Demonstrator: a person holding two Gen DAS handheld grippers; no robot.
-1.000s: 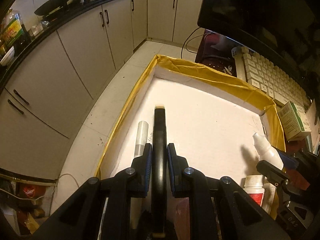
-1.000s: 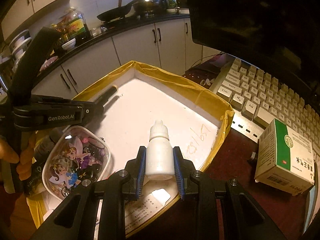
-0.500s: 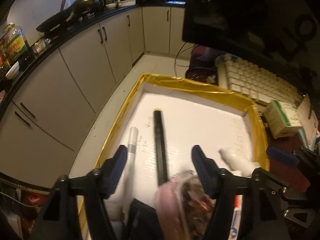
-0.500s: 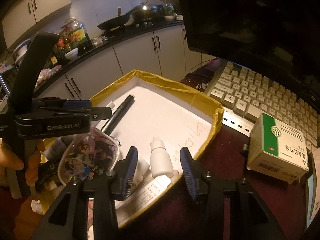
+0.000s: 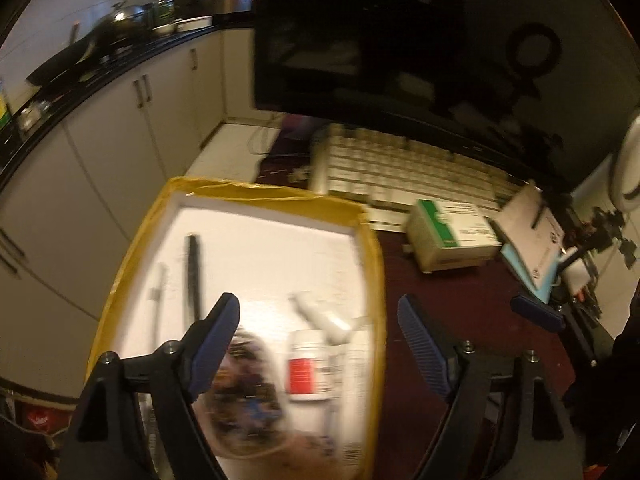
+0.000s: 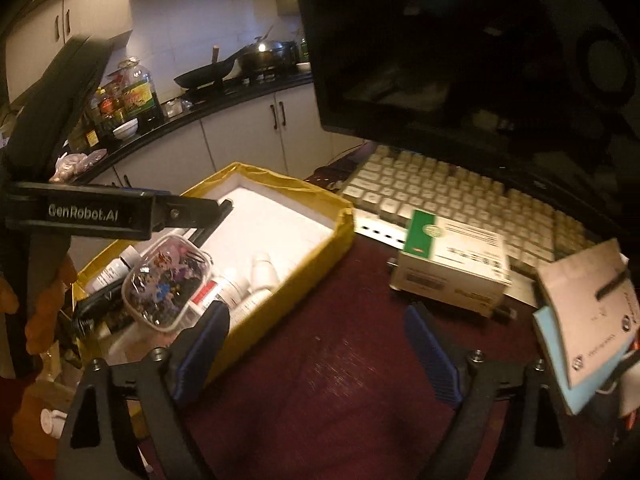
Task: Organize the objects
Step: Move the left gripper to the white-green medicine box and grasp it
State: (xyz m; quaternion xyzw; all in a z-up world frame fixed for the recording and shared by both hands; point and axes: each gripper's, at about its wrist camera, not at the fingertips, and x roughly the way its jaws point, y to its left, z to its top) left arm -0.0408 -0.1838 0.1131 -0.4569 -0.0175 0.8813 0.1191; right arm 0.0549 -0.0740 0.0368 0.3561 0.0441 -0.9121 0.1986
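Our left gripper (image 5: 318, 334) hangs over the near right part of the tray (image 5: 372, 256), fingers spread wide and holding nothing. Our right gripper (image 6: 316, 344) is over the dark red mat (image 6: 340, 360) beside the tray, fingers also wide and empty. In the tray lie a black pen (image 5: 193, 268), a dropper bottle (image 5: 320, 316), a red-label bottle (image 5: 306, 364) and a sticker tub (image 6: 166, 282). A green-and-white box (image 6: 452, 264) sits on the mat, by the keyboard (image 6: 452, 196)
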